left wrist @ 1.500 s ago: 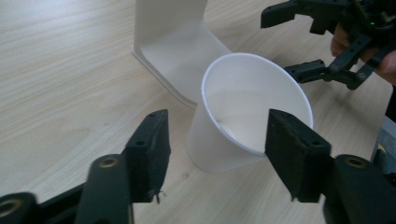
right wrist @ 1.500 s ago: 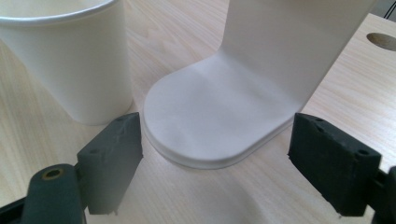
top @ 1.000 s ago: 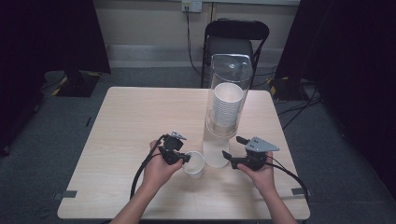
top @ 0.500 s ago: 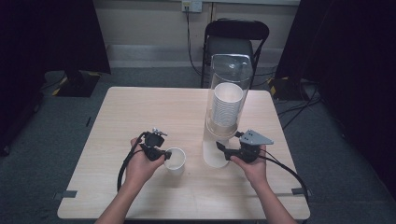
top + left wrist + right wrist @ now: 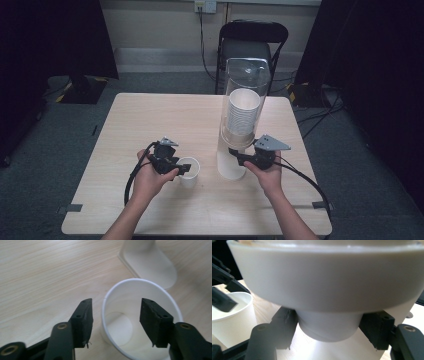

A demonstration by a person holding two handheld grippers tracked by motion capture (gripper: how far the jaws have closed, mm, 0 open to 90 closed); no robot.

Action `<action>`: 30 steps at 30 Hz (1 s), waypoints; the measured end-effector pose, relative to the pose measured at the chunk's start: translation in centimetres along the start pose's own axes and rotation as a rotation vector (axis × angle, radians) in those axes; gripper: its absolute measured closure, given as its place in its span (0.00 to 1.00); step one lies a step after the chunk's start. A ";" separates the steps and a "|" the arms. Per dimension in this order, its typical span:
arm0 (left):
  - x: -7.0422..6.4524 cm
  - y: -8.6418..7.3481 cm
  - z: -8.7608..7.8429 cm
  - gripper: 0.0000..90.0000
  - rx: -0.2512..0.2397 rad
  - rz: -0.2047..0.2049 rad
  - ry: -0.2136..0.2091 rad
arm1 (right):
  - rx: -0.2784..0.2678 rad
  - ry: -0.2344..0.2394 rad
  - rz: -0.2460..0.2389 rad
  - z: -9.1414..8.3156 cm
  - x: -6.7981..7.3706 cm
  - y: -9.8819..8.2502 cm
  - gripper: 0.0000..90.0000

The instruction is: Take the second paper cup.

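My left gripper [image 5: 186, 169] has carried the paper cup [image 5: 189, 172] leftward and has just been opening off its rim so it stands free, while my right gripper [image 5: 328, 331] has just been closing around the next cup [image 5: 328, 326] under the dispenser [image 5: 245, 117], jaws either side but grip uncertain.

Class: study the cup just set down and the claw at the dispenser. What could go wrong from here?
1. The left claw has just been opening, yet one finger stands inside the cup. Drawing back sideways could catch the rim and tip it.
2. The right claw has been closing round the cup bottom under the dispenser. A hard pull might bring down several nested cups or rock the dispenser.
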State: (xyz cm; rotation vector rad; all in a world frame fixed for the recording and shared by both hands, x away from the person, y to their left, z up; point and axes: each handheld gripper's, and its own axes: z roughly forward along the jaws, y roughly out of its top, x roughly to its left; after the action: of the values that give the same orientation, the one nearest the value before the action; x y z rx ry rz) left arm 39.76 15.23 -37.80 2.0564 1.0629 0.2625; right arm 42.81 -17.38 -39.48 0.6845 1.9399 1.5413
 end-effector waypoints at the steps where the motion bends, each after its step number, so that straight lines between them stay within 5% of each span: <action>1: 0.0 -0.1 -0.3 0.43 -0.009 0.018 -0.009 | -0.004 0.001 -0.006 0.0 0.0 0.0 0.37; 8: 0.2 -1.5 -2.4 0.27 -0.067 0.065 -0.081 | 0.010 0.010 -0.008 0.1 -0.2 0.2 0.37; 14: 1.1 -3.6 -3.5 0.20 -0.095 0.078 -0.081 | 0.023 0.014 -0.020 0.1 -0.2 0.3 0.39; 22: 2.4 -7.5 -3.0 0.20 -0.110 0.107 -0.072 | 0.021 0.014 -0.020 0.0 -0.2 0.1 0.40; 27: 2.8 -9.0 -1.8 0.20 -0.071 0.116 -0.062 | 0.019 0.010 -0.013 -0.1 -0.1 -0.1 0.40; 30: 2.9 -9.8 -0.5 0.20 -0.024 0.156 -0.031 | 0.013 0.006 -0.014 0.0 0.0 -0.1 0.40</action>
State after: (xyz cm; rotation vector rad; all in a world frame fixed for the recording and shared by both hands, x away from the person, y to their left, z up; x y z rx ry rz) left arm 35.45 20.98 -45.12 2.1179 0.8771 0.3193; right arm 42.86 -17.41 -39.61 0.6712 1.9564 1.5255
